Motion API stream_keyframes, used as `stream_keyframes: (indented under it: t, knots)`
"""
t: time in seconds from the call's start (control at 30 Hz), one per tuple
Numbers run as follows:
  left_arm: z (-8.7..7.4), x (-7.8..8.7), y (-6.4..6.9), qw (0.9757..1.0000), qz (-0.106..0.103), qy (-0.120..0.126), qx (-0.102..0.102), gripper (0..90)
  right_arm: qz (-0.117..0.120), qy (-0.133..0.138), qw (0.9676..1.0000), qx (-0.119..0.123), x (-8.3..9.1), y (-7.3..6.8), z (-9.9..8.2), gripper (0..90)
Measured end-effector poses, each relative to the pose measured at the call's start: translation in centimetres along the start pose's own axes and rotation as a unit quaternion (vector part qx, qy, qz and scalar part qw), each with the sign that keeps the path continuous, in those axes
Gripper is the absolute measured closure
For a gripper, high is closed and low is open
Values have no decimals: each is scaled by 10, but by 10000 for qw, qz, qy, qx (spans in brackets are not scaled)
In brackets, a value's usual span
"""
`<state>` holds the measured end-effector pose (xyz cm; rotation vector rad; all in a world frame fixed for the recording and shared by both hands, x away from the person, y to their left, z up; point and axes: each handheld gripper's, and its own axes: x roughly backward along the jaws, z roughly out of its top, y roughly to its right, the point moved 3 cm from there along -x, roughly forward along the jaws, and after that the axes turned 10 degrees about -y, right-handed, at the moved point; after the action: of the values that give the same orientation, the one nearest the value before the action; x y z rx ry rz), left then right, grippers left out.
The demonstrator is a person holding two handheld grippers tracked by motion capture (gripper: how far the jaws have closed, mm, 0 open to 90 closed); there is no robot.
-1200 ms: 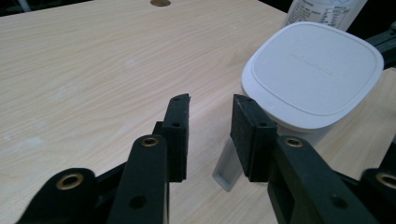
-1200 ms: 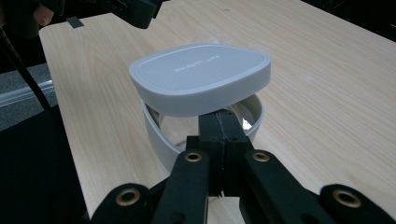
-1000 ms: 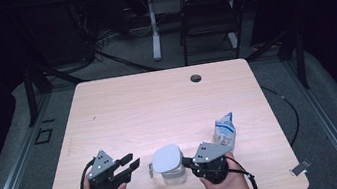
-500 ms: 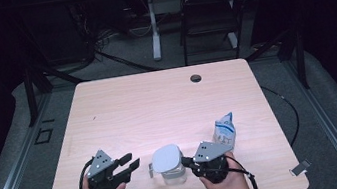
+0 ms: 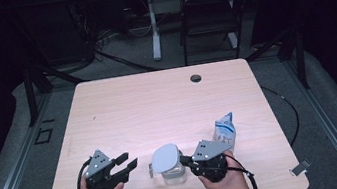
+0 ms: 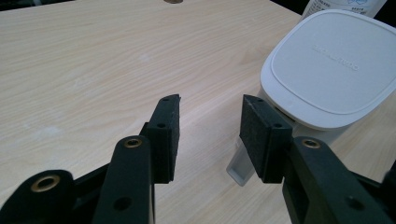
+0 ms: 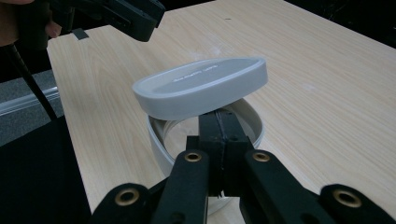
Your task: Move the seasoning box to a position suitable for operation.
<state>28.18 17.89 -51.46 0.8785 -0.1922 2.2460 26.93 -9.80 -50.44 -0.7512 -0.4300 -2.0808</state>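
Observation:
A clear round container (image 5: 174, 175) stands near the table's front edge, its white lid (image 5: 164, 156) tilted up on top. My right gripper (image 5: 184, 161) is shut on the container's near wall (image 7: 156, 140), just under the raised lid (image 7: 201, 86). My left gripper (image 5: 130, 161) rests to the left of the lid, open. Its jaws have just been opening, and bare table shows between the pads (image 6: 210, 107). The lid (image 6: 331, 60) and its small tab (image 6: 237, 169) sit beside the right pad, not pressed.
A blue and white pouch (image 5: 224, 130) stands upright just right of my right hand. A dark round hole (image 5: 196, 77) marks the table's far edge. A chair (image 5: 208, 18) and desk legs stand beyond the table.
The left gripper's jaws have spread a little wider. Both hands, the container and the lid have stayed in place.

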Motion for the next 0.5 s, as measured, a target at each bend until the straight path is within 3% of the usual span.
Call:
stream_keyframes:
  t: [0.5]
  knots:
    - [-2,1,-4,10000,46,-23,56,581,53,14,10000,22,0,-1,7,900]
